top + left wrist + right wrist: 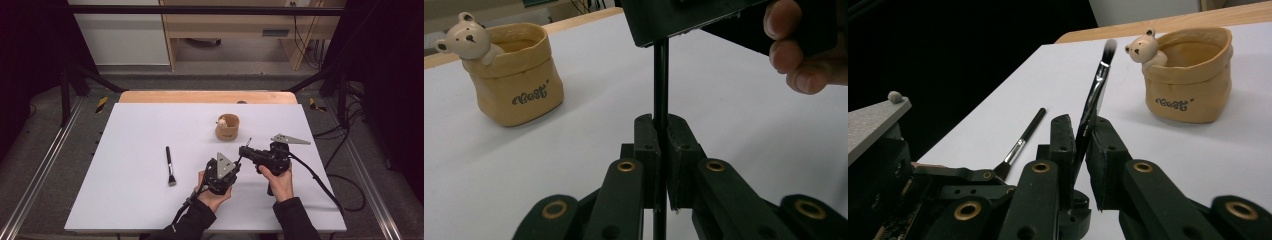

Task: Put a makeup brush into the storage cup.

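Observation:
A thin black makeup brush (pixel 246 147) is held above the table between both grippers. My left gripper (pixel 659 122) is shut on its handle (pixel 660 80), which runs up to the right gripper's body (pixel 684 20). My right gripper (pixel 1082 127) is shut on the same brush (pixel 1096 87); its pale bristle tip (pixel 1109 47) points up toward the pot. In the high view the left gripper (pixel 238 160) and right gripper (pixel 243 150) meet tip to tip in front of the tan bear pot (pixel 227 127). A second brush (pixel 170 166) lies flat on the white table to the left.
The bear pot (pixel 1193 75) stands open-topped just beyond the held brush, with a small bear figure (pixel 469 40) on its rim. The second brush (pixel 1023 137) lies beyond the left gripper's body (pixel 948 185). The white tabletop (pixel 140 130) has a wooden far edge (pixel 200 96).

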Demonstrator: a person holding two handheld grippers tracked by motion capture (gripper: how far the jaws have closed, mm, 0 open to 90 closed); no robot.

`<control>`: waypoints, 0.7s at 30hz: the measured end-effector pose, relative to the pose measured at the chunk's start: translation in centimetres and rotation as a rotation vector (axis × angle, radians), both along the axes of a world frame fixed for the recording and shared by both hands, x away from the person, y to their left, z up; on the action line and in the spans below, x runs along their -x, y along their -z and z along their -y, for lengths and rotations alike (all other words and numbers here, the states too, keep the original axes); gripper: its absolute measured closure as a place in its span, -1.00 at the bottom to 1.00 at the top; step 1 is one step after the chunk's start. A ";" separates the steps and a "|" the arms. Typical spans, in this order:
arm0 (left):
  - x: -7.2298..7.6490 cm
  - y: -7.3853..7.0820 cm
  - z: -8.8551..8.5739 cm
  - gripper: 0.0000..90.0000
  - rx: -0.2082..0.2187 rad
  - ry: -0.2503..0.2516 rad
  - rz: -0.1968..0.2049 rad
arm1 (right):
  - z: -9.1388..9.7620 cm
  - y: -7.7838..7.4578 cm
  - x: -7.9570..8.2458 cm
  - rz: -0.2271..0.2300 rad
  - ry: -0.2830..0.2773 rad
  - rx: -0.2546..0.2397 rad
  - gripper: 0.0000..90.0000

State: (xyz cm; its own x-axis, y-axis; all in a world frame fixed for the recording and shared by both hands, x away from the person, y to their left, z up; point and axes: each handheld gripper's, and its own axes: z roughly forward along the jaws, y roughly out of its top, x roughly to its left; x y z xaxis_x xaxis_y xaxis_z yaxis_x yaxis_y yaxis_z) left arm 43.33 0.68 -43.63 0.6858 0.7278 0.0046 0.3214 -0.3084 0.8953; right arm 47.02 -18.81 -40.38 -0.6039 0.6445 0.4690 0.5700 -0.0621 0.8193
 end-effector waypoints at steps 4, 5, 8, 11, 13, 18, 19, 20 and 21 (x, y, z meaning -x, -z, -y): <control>0.0 0.1 0.1 0.88 0.000 0.002 -0.004 | 0.0 0.0 0.0 0.003 -0.017 -0.010 0.87; 0.0 0.1 0.2 0.88 -0.002 0.005 -0.004 | 0.0 0.0 0.0 0.004 -0.026 -0.012 0.89; 0.0 0.1 0.2 0.88 0.001 0.005 -0.005 | 0.1 -0.1 0.1 0.003 -0.031 -0.014 0.89; 0.0 0.0 0.2 0.87 0.000 0.009 -0.006 | 0.1 -0.1 0.1 0.010 -0.037 -0.011 0.90; 0.0 0.0 0.2 0.86 -0.001 0.018 -0.004 | 0.1 -0.1 0.2 0.017 -0.040 -0.010 0.90; -0.1 -0.1 0.0 0.66 -0.018 0.035 -0.008 | 0.4 -0.4 0.3 0.044 -0.029 -0.005 0.90; 0.0 -0.2 -0.2 0.61 -0.024 0.038 -0.004 | 0.5 -0.6 0.4 0.050 -0.022 -0.002 0.90; -0.1 -0.3 -0.4 0.61 -0.026 0.042 -0.003 | 0.5 -0.6 0.4 0.050 -0.022 -0.002 0.90; -0.1 -0.6 -0.8 0.53 -0.023 0.045 -0.003 | 0.7 -0.7 0.5 0.070 -0.014 0.003 0.90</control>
State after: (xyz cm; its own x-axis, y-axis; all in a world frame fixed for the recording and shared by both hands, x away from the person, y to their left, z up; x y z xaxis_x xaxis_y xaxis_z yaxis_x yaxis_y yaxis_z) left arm 43.46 1.51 -43.01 0.7182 0.6956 0.0185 0.3092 -0.3428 0.8871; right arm 46.52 -19.51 -39.64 -0.6442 0.6373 0.4230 0.5117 -0.0520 0.8576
